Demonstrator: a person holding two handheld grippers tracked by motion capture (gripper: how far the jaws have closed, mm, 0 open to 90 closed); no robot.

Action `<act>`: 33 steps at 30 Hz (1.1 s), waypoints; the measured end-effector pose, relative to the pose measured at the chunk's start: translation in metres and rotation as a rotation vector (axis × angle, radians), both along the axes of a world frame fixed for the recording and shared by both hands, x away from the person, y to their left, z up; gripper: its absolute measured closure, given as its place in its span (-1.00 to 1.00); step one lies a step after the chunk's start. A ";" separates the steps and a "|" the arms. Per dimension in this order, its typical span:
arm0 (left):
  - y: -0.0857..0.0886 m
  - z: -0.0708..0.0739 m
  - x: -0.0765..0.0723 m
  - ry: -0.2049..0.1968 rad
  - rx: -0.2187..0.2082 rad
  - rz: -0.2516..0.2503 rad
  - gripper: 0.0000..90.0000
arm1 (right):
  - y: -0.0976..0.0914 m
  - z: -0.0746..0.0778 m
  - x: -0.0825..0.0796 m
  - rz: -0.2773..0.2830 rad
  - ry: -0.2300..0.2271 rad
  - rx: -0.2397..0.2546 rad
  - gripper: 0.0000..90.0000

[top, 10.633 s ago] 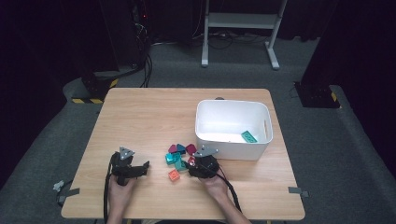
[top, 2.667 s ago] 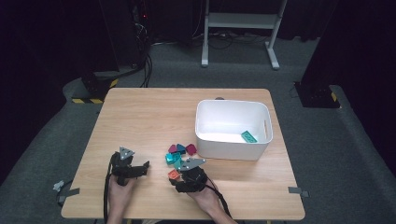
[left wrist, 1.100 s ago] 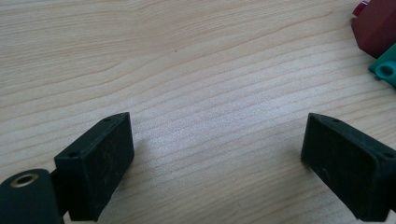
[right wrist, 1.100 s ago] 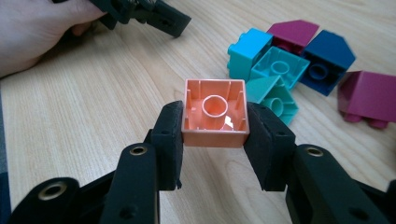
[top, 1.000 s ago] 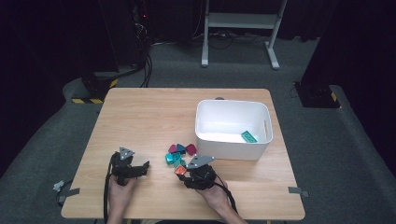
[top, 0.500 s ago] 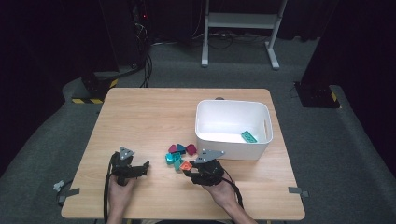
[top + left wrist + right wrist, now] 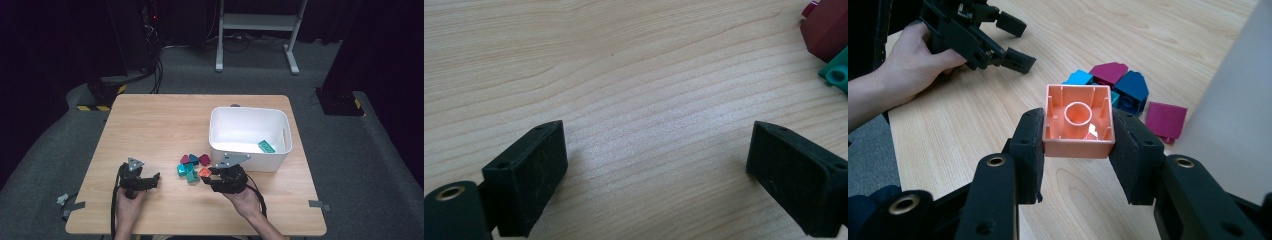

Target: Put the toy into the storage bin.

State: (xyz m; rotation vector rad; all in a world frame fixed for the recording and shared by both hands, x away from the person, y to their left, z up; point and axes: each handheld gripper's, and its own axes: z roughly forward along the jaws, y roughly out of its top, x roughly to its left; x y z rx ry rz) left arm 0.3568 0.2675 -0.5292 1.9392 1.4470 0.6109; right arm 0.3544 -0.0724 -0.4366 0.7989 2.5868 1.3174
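**Orange block clamped in right gripper, left gripper idle**

Starting at the left: left gripper (image 7: 134,178) resting low over the wooden table (image 7: 160,125), gripped by the left hand (image 7: 129,207). Jaws standing wide apart in the left gripper view (image 7: 654,165), nothing but bare wood grain lying between them. Dark red and green blocks peeking in at that view's upper right corner, well clear of the jaws.

Moving to the middle: loose blocks (image 7: 191,165) lying clustered on the table just beside the tub's near left corner, showing pink, dark blue, teal and green.

Continuing right: right gripper (image 7: 222,179) sitting just right of the cluster, raised off the table, gripped by the right hand (image 7: 247,200). Jaws roughly half closed, pressing on opposite sides of an orange block (image 7: 1078,120). Block showing its hollow underside with a round tube to the right gripper view.

Ending at the right: white tub (image 7: 250,150) standing on the table behind the right gripper, holding one green block (image 7: 266,146) near its right wall.
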 end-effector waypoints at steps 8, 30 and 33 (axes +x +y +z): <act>0.000 0.000 0.000 0.000 0.000 0.000 -0.79 | -0.009 0.018 0.004 0.001 -0.001 0.025 0.31; 0.000 0.000 0.000 0.000 0.000 0.000 -0.79 | -0.034 0.050 0.017 -0.030 0.013 0.081 0.31; 0.000 0.000 0.000 0.000 -0.001 0.001 -0.79 | -0.037 0.053 0.019 -0.040 0.009 0.085 0.31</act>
